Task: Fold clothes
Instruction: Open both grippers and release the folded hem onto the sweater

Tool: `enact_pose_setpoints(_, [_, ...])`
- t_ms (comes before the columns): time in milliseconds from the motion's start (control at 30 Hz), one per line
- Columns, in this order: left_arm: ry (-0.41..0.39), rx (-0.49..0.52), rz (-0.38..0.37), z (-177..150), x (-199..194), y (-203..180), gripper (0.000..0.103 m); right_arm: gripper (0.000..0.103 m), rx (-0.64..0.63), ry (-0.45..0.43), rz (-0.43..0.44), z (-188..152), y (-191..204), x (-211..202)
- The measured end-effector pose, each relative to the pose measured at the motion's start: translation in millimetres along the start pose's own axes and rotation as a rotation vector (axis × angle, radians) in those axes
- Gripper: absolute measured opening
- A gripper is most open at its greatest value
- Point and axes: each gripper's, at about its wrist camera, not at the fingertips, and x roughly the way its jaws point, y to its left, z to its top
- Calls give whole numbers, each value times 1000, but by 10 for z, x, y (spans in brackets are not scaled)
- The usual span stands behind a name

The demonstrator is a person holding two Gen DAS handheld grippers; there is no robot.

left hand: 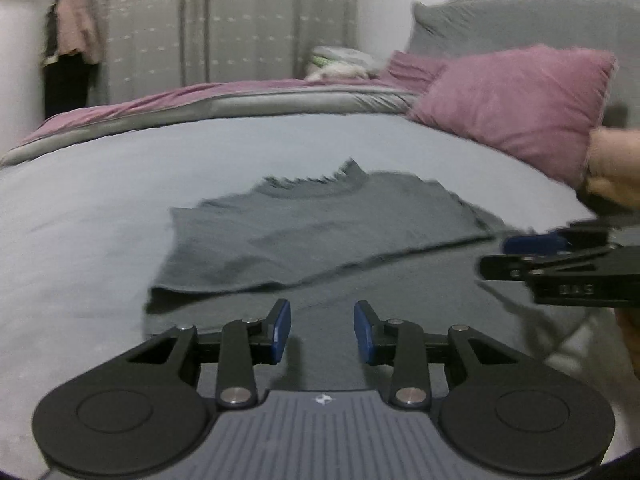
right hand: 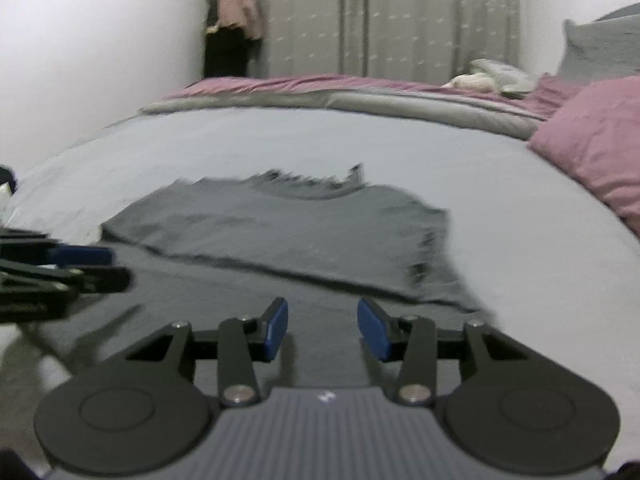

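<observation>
A dark grey T-shirt [left hand: 312, 232] [right hand: 288, 236] lies flat on the pale bed sheet [left hand: 100, 184] [right hand: 460, 152], its lower part folded up over the upper part, collar at the far side. My left gripper [left hand: 322, 330] hovers open over the near edge of the cloth, nothing between its blue pads. My right gripper [right hand: 322, 328] is open too, above the shirt's near right portion. In the left wrist view the right gripper [left hand: 532, 252] shows at the right edge with a hand [left hand: 616, 172] behind it. The left gripper [right hand: 88, 264] shows at the left of the right wrist view.
A pink pillow [left hand: 516, 108] [right hand: 600, 144] lies at the right near the grey headboard [left hand: 520, 16]. A folded pink and grey duvet [left hand: 224, 100] [right hand: 340, 96] runs along the far side of the bed. Curtains [left hand: 240, 20] and hanging clothes [right hand: 236, 4] stand behind.
</observation>
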Motion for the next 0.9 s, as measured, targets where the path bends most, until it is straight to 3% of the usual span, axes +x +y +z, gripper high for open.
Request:
enact_pose_setpoints(200, [18,-7,30,-78,-25,176,36,45,-23,12,-4,-135,-101,3])
enact_pose_setpoints(600, [51,-60,63,-172,-69,544,36,45,158,10,-68,-338,-932,-236])
enact_pose_setpoints(900, [63,-126,62,-14,-48,554,37,48,165,29,-99,-234,-948,-197])
